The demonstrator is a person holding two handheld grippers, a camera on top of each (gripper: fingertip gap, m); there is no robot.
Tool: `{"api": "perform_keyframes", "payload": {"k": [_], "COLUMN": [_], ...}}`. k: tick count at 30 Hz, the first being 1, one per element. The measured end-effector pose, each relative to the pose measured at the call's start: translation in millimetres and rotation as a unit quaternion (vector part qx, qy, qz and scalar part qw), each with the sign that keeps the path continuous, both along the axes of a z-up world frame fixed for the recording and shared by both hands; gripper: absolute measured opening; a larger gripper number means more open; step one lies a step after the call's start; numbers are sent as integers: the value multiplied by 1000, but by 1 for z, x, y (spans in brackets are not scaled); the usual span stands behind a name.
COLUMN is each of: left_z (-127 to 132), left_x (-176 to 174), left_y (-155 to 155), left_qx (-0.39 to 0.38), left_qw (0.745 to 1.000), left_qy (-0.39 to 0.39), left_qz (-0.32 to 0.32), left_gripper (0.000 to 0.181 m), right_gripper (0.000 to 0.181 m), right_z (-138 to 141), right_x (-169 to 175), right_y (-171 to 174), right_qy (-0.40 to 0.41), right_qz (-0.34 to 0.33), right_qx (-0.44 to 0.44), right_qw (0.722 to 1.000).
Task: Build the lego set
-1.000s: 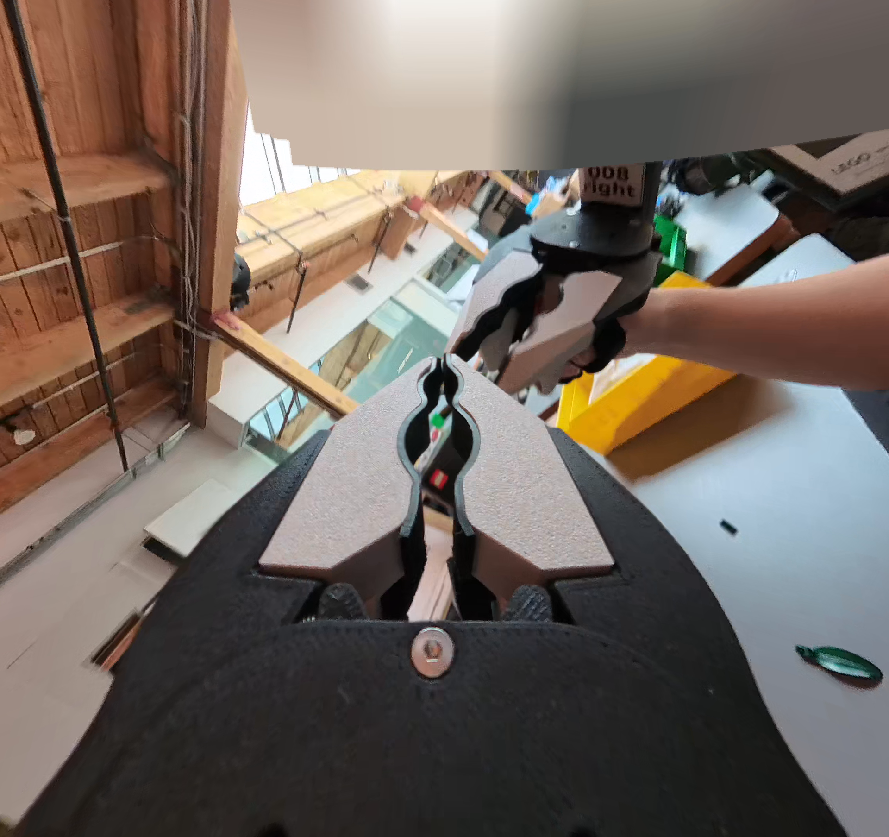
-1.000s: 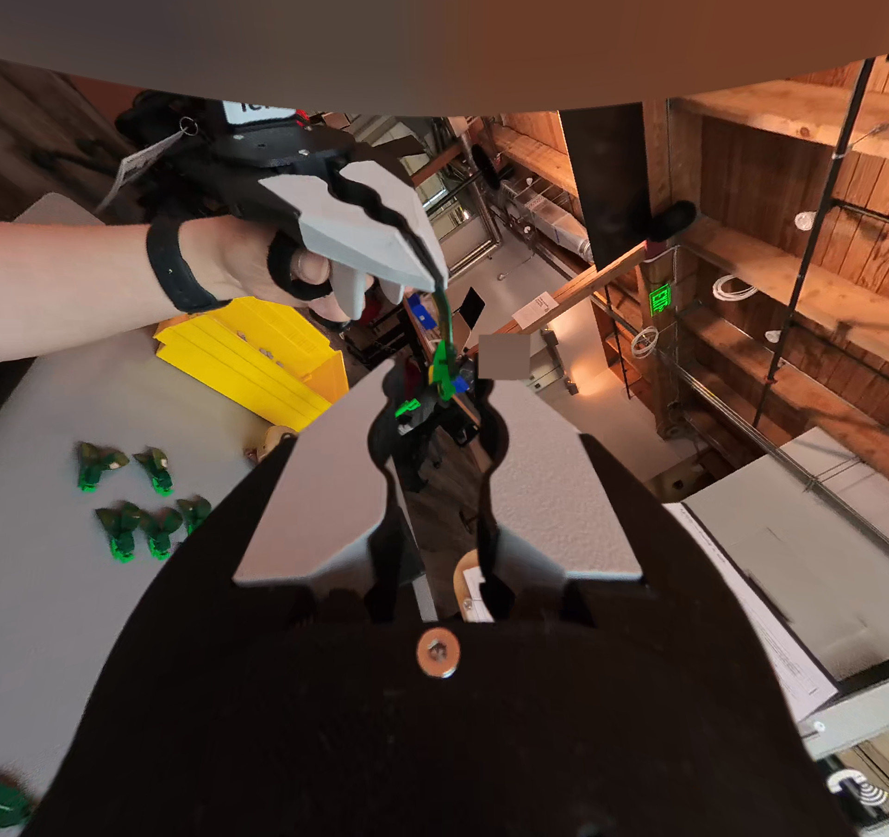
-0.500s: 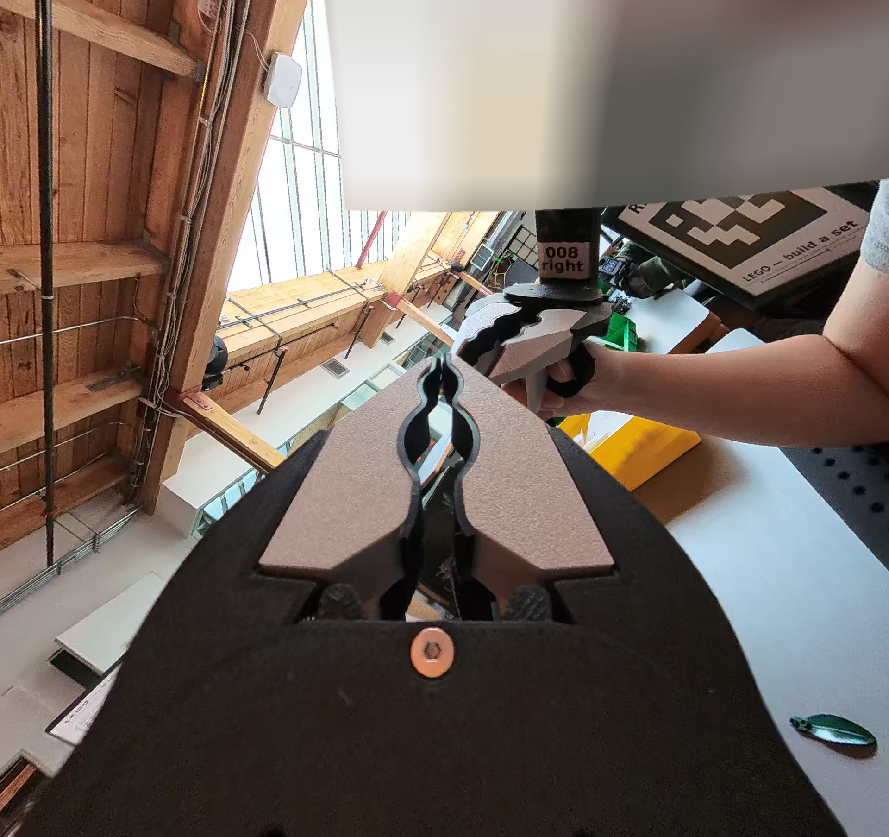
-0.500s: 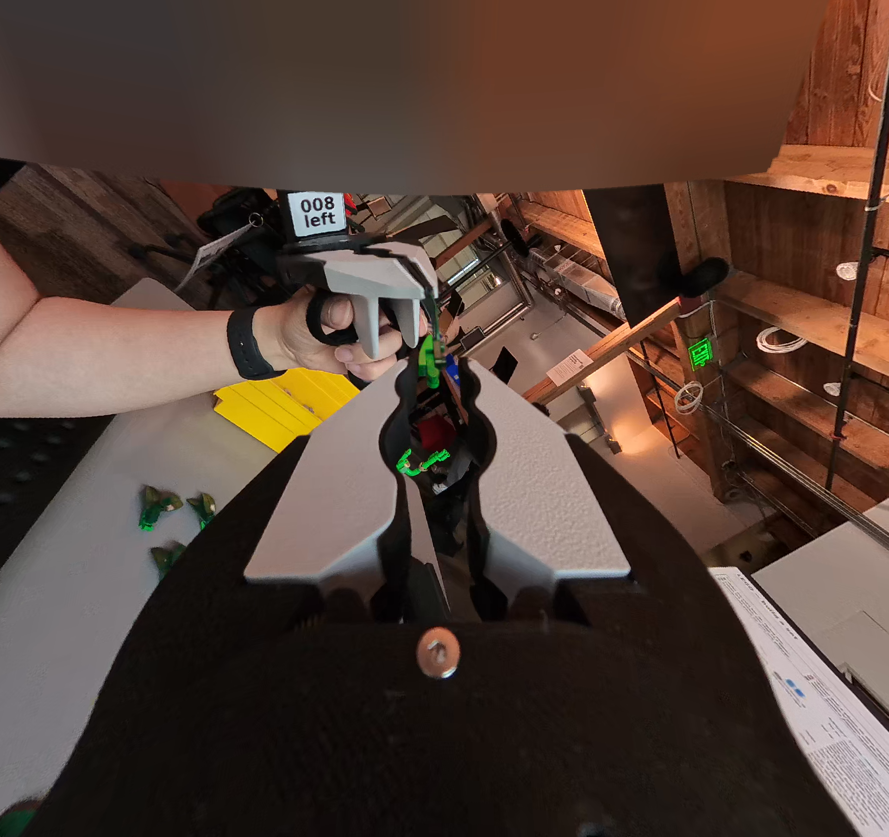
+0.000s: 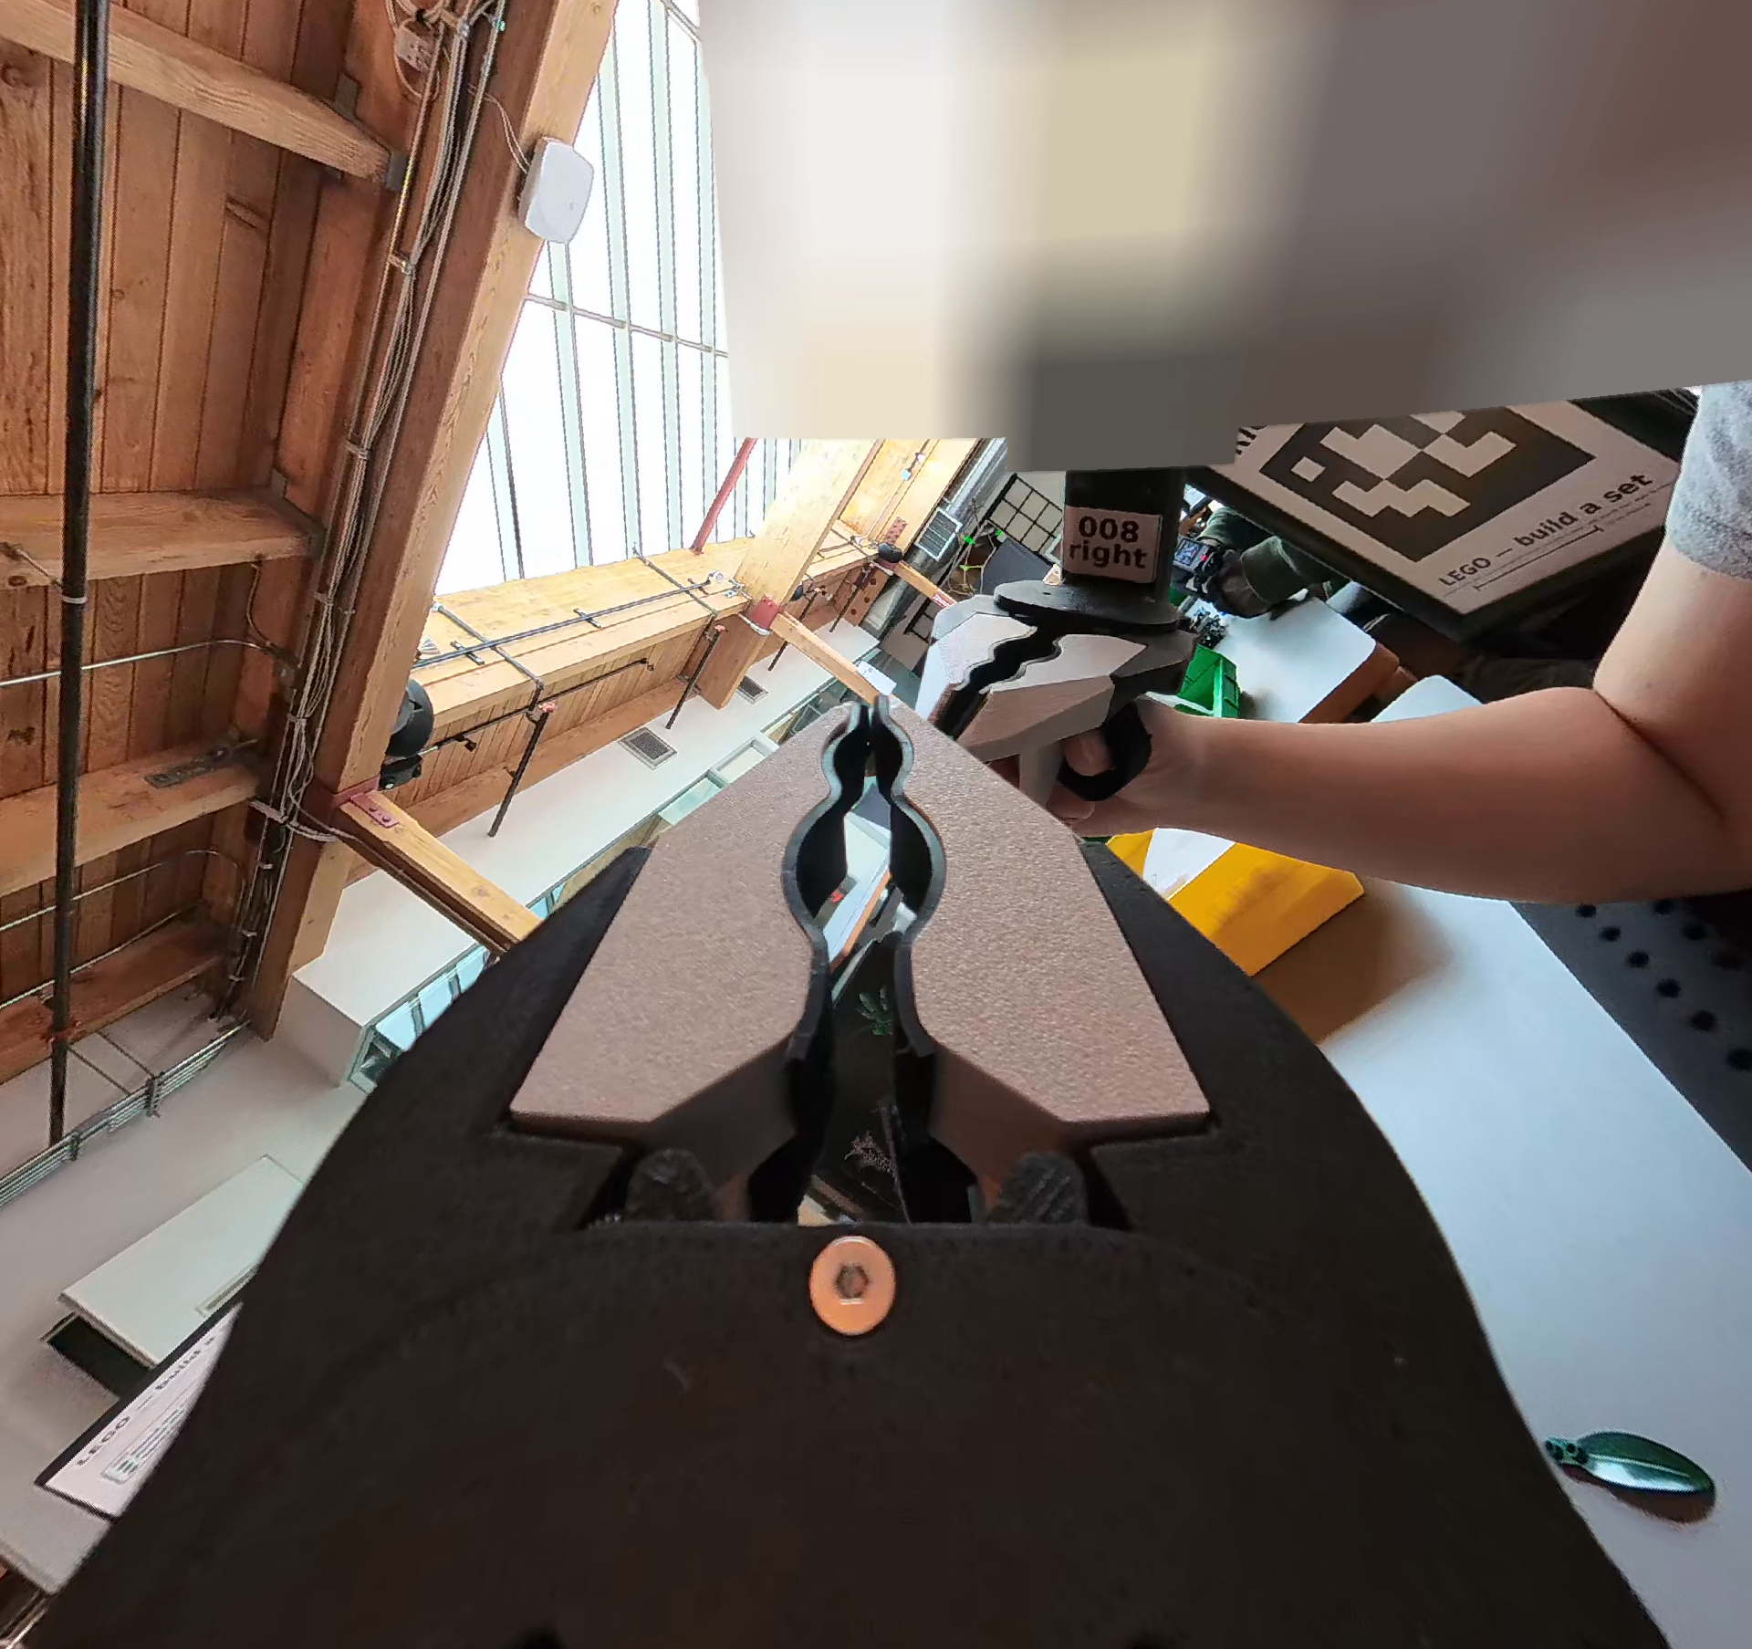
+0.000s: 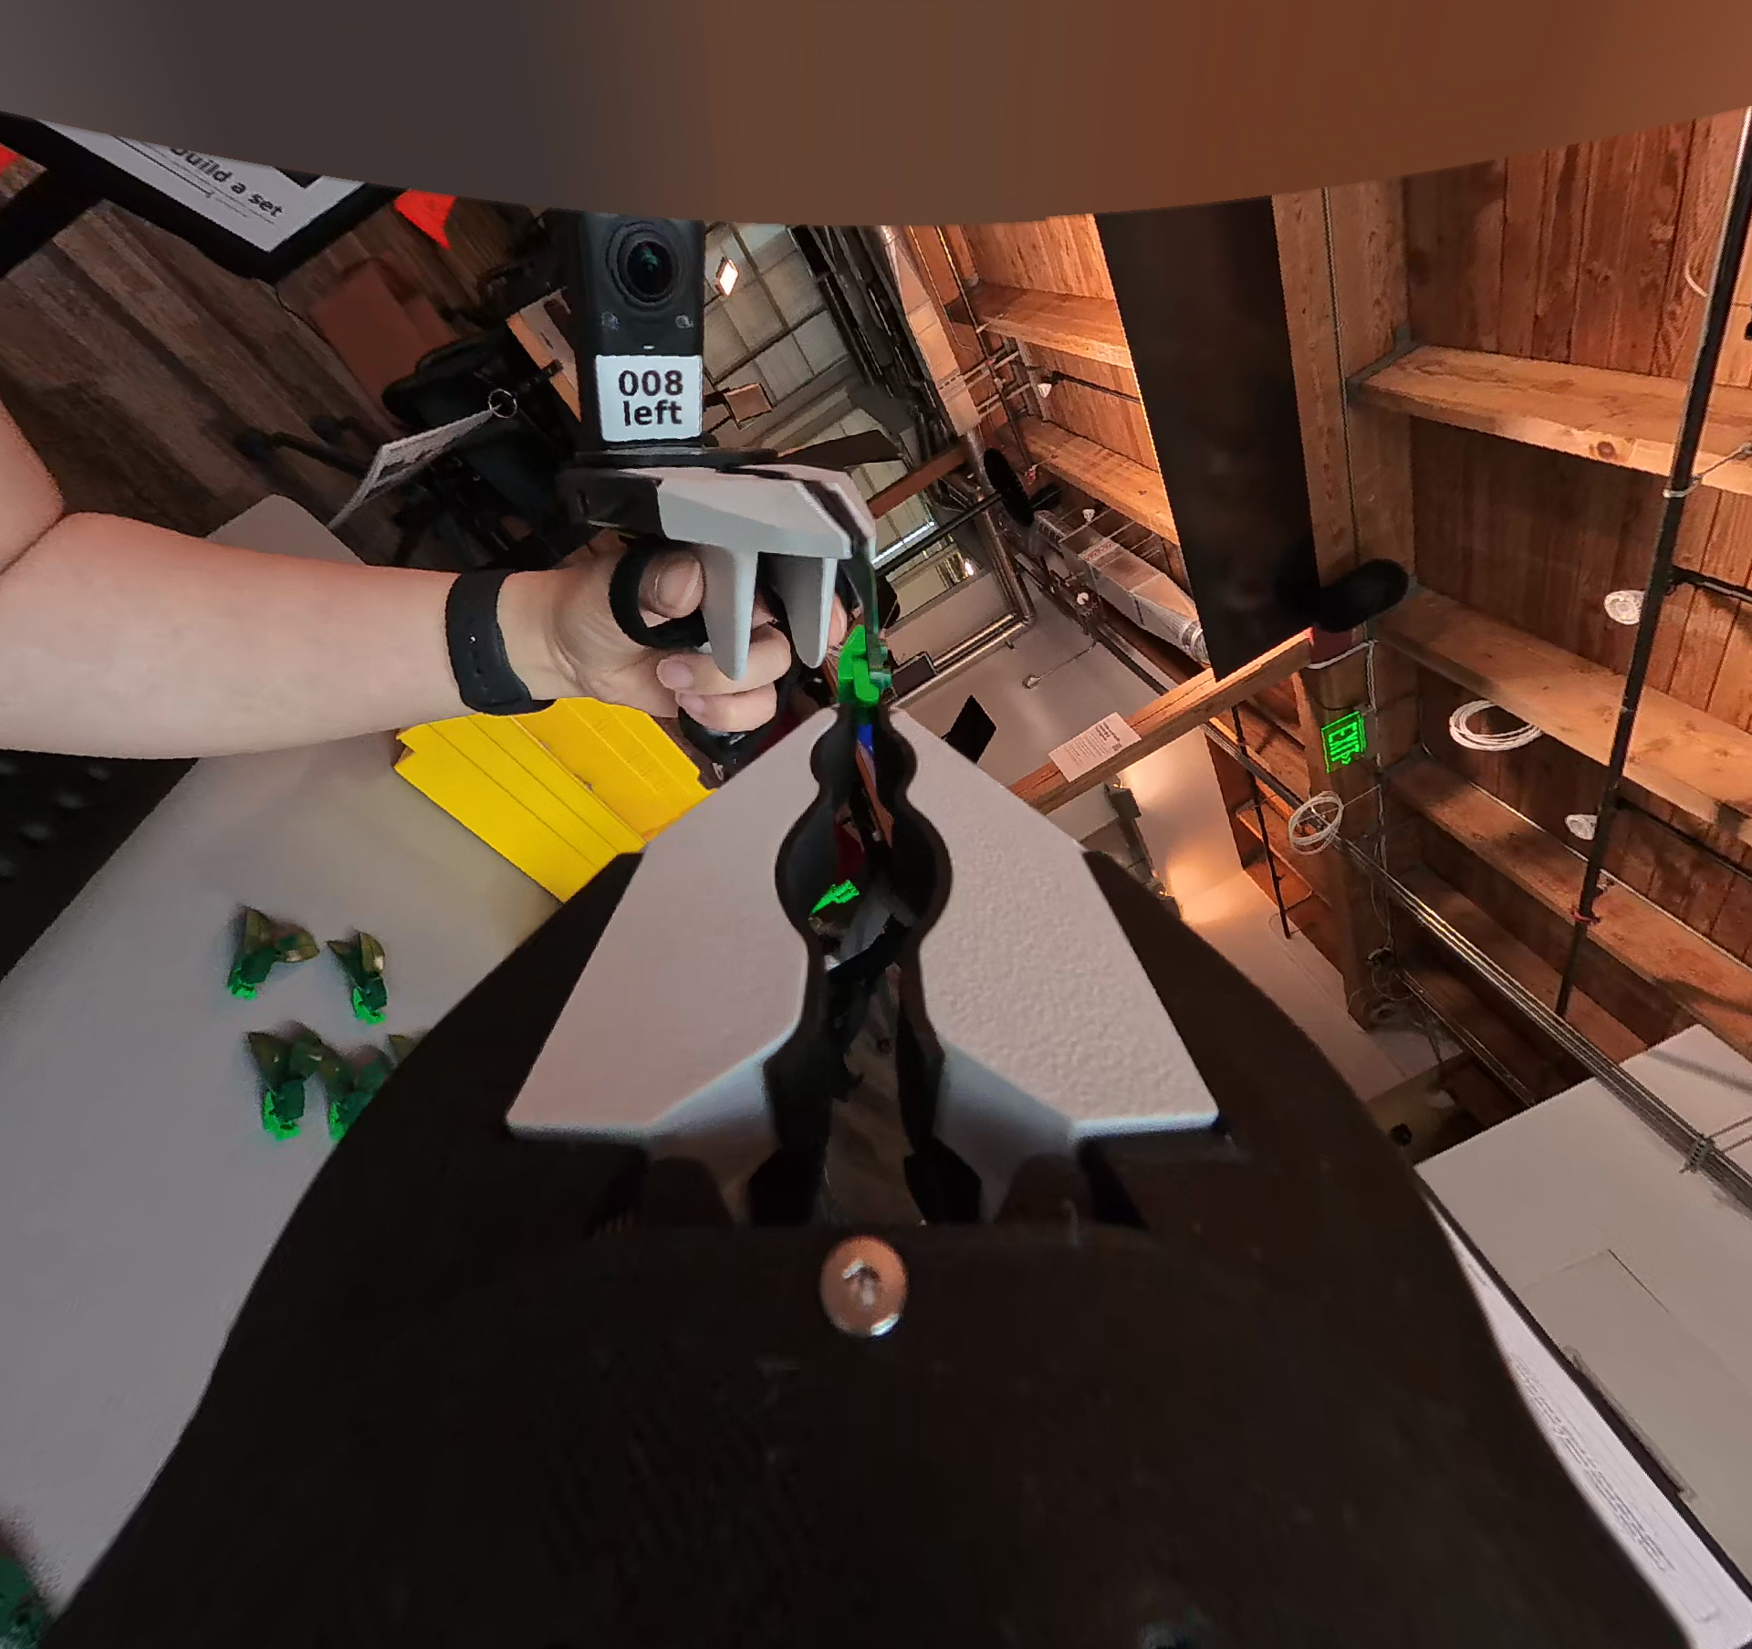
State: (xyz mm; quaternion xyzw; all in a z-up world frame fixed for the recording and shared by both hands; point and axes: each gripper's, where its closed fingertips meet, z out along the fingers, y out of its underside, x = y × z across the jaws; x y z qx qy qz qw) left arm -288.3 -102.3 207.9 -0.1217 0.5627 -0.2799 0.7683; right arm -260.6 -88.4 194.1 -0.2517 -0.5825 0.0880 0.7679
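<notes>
My left gripper (image 5: 873, 720) is shut on a thin dark green stem (image 6: 867, 594). In the right wrist view the left gripper (image 6: 856, 530) is held up in the air, and the stem hangs from its tips down to a bright green lego piece (image 6: 857, 670). My right gripper (image 6: 859, 731) is shut just under that piece, with a blue part (image 6: 865, 737) between its tips. In the left wrist view the right gripper (image 5: 948, 703) is just right of my left fingertips. Both are held above the white table (image 5: 1517, 1177).
Several green leaf pieces (image 6: 284, 1016) lie on the table at the left of the right wrist view. One leaf (image 5: 1631, 1478) lies at the right in the left wrist view. A yellow bin (image 6: 550, 779) stands behind. A printed sheet (image 6: 1612, 1490) lies at the right. My hands' fingertips stand some 4 centimetres from each other.
My right gripper has closed from open onto the green and blue piece. Both grippers have tilted upward and drawn a little apart, with the stem still in the left one.
</notes>
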Motion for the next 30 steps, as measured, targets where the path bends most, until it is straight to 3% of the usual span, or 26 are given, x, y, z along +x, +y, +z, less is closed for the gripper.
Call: {"api": "perform_keyframes", "payload": {"k": [4,8,17,30], "left_z": [0,0,-3,-7], "left_x": [-1,-1,2,2], "left_y": [0,0,-2,0], "left_qx": [1,2,3,-13], "left_qw": [1000,1000,1000,999], "left_qy": [0,1,7,25], "left_qz": [-1,1,-3,-17], "left_gripper": [0,0,0,0], "right_gripper": [1,26,10,7], "right_z": [-1,2,0,0], "right_x": [-1,-2,-8,-5], "right_y": [-3,-1,-2,-4], "right_qy": [-3,10,10,2], "right_qz": [9,23,19,5], "right_qx": [0,-26,-11,1], "right_qw": [1000,999,1000,1000]}}
